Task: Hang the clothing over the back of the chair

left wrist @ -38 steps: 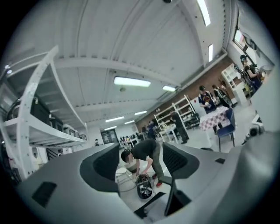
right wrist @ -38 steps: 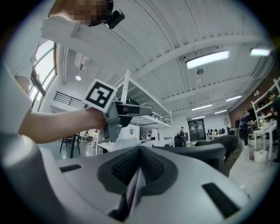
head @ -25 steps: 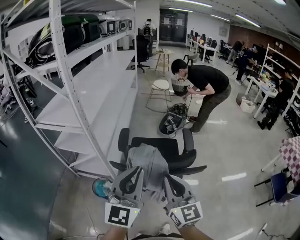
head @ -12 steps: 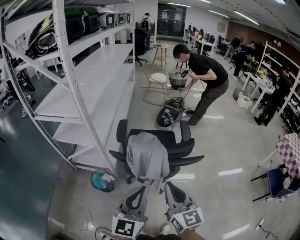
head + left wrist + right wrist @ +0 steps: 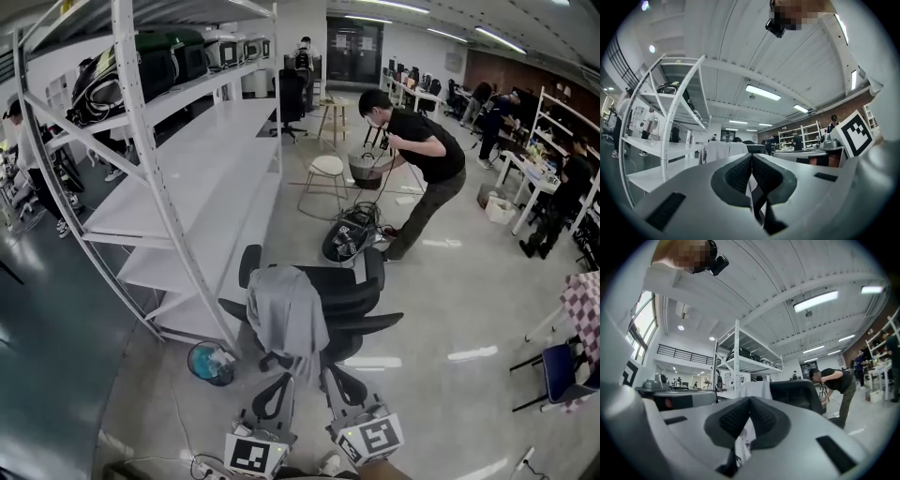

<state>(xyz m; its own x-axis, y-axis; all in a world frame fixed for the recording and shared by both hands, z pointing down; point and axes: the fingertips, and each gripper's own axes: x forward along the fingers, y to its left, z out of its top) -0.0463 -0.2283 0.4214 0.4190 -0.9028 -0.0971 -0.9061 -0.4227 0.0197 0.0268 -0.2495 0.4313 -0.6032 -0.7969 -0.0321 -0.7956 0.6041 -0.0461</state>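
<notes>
A grey garment [image 5: 286,319] hangs draped over the back of a black office chair [image 5: 361,302], spilling down its left side. Both grippers are held low in front of me, short of the chair and clear of the cloth. My left gripper [image 5: 287,379] is shut with nothing between its pads, and my right gripper [image 5: 329,375] is shut and empty too. In the left gripper view the shut gripper [image 5: 751,157] points at the garment [image 5: 723,151]. The right gripper view shows the shut gripper [image 5: 749,401], with the garment [image 5: 757,389] and chair [image 5: 797,394] beyond it.
A tall white shelving rack [image 5: 178,197] stands close on the chair's left, with a teal bin [image 5: 211,363] at its foot. Beyond the chair lie a black bag [image 5: 352,234] and a stool [image 5: 323,171], and a person [image 5: 422,155] bends over there. A blue chair [image 5: 562,370] stands at the right.
Both grippers have drawn back from the garment towards me and sunk lower. The garment stays draped on the chair back.
</notes>
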